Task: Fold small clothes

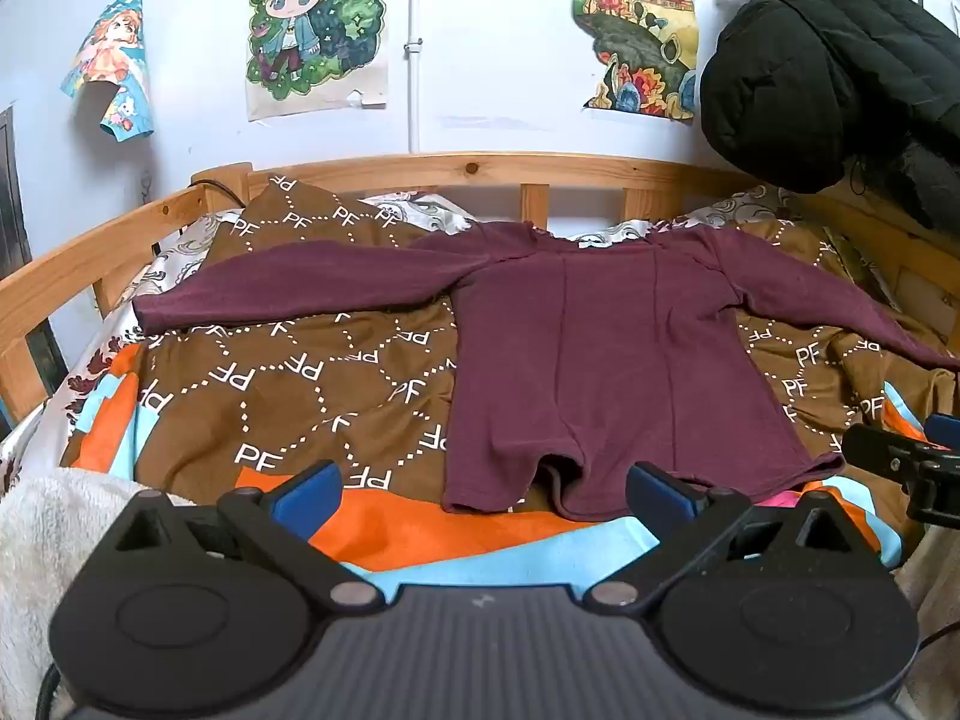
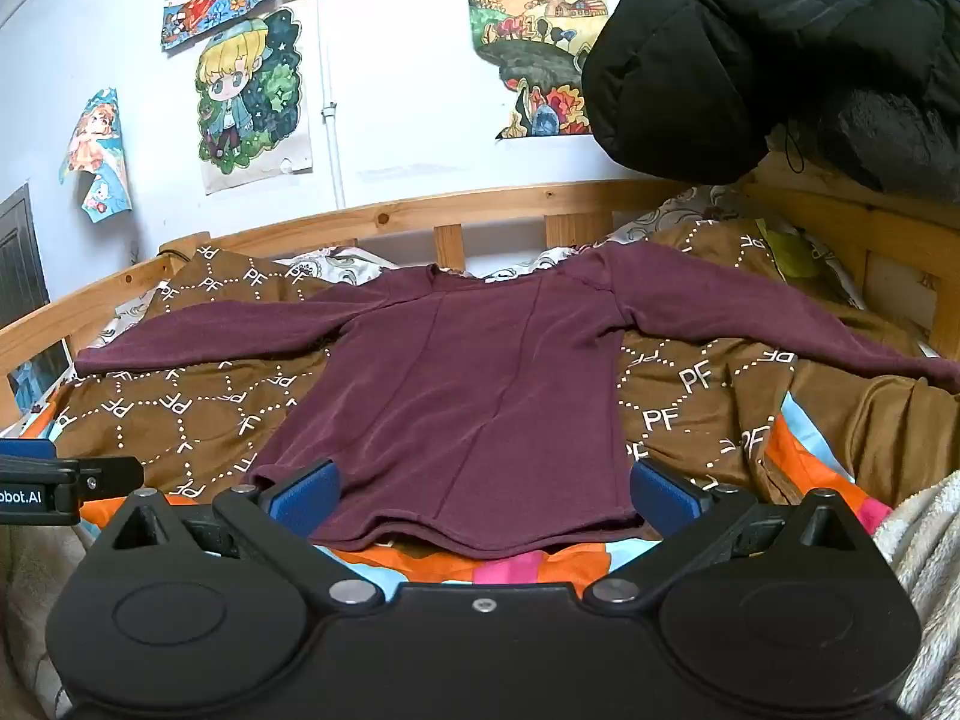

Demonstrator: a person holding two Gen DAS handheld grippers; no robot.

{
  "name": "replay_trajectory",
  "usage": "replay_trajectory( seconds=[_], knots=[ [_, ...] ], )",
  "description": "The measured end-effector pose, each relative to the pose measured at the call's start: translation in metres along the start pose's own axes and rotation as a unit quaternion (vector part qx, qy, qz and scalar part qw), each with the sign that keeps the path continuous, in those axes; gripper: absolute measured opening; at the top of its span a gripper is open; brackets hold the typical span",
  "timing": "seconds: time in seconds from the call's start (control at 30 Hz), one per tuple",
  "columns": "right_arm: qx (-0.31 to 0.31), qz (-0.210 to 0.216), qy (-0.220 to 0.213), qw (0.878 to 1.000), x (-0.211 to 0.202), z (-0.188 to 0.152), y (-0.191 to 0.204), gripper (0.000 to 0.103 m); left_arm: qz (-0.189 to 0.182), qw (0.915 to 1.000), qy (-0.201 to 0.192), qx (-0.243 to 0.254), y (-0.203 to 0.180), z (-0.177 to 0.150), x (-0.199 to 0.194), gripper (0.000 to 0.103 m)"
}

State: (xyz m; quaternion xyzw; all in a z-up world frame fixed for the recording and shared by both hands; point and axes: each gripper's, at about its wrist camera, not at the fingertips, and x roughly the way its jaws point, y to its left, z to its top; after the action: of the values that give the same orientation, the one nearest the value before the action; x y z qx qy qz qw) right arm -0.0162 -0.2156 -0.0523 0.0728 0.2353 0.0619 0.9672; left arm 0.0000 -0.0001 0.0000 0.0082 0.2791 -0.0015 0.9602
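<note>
- The shirt (image 1: 600, 360) lies flat, front down or up I cannot tell, on the blanket (image 1: 288, 384), spread with both sleeves out toward nine and three o'clock and the collar at twelve, by the bed rail (image 1: 480, 165).
- Its hem (image 2: 480, 534) at six o'clock is rippled and lifted in the middle; a grab there could catch only one layer, so the fold would drag the top sheet and leave the back bunched.
- The right sleeve (image 2: 780, 330) runs over a raised ridge of blanket toward three o'clock; pulling it inward may bring the blanket along and skew the body.
- The left sleeve (image 1: 300, 288) lies on loose folds near nine o'clock; the same snagging risk holds.
- The left gripper (image 1: 480, 489) is spread wide, empty, at the hem's left part; the right gripper (image 2: 480, 495) is likewise released and empty, its pads flanking the hem.
- With both so close at six o'clock, the two tools could knock together; the right one's tip already shows at the left view's three o'clock edge.
- The blanket is soft and uneven, so pressing down to pinch may pick up bedding with the cloth.
- The black coat (image 2: 780, 60) hangs at one o'clock, well apart; little threat unless a sleeve is swung high.
</note>
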Motion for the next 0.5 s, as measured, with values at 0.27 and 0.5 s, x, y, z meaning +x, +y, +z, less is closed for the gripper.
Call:
replay_trajectory(
  seconds=[0.27,0.5],
  knots=[
    [0.000,0.000,0.000,1.000,0.0002,-0.0003,0.0000,0.103,0.000,1.0000,0.001,0.000,-0.0008,-0.0001,-0.0002,0.103],
    [0.000,0.000,0.000,1.000,0.0004,-0.0002,-0.0005,0.103,-0.001,1.0000,0.001,-0.001,0.0000,0.0001,-0.0003,0.103]
  ],
)
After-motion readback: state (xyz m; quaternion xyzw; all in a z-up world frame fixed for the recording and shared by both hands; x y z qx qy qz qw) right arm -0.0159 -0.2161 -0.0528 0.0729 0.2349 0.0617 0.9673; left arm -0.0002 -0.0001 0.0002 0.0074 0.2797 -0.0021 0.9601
